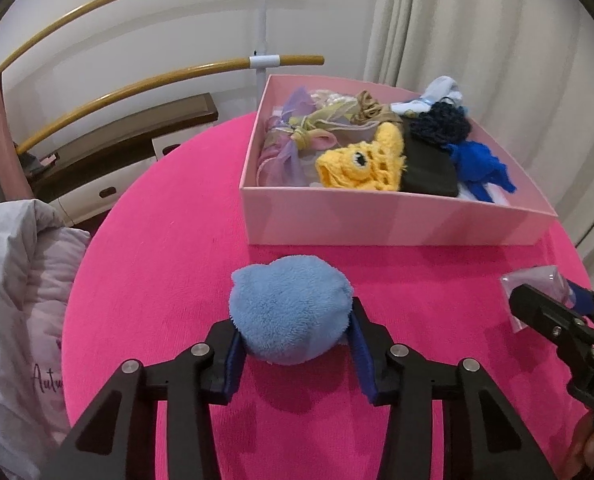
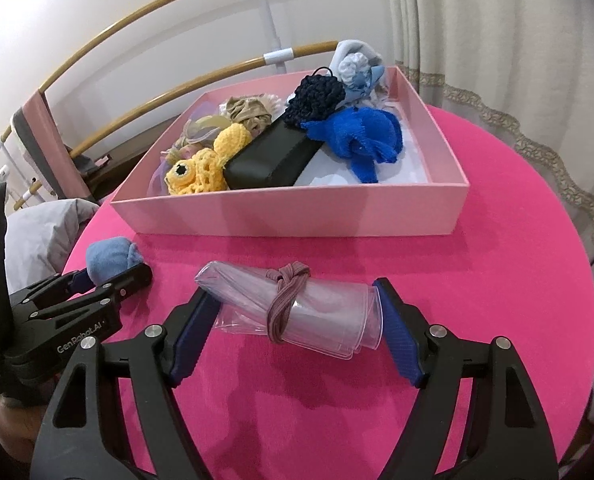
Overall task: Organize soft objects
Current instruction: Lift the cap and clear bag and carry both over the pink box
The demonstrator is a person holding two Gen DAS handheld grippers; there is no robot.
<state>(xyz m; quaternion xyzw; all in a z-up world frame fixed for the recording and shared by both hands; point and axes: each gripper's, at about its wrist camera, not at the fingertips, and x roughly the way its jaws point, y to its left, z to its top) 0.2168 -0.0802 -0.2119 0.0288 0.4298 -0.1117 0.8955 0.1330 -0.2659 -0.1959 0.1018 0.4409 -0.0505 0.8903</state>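
Here the left gripper [image 1: 295,354] jaws pinch the blue plush ball [image 1: 291,308], while the right gripper [image 2: 297,330] jaws clamp the rolled plastic bag [image 2: 297,312].

Round table under bright pink fabric cover [image 1: 169,240]. Behind it, plain off-white wall [image 1: 137,20] with curved wooden rails on a white post [image 1: 261,16]. Dark-topped low cabinet with white drawers [image 1: 109,160] along the wall. Cream pleated curtain [image 1: 477,32] at right, lace-trimmed hem [image 2: 537,136].
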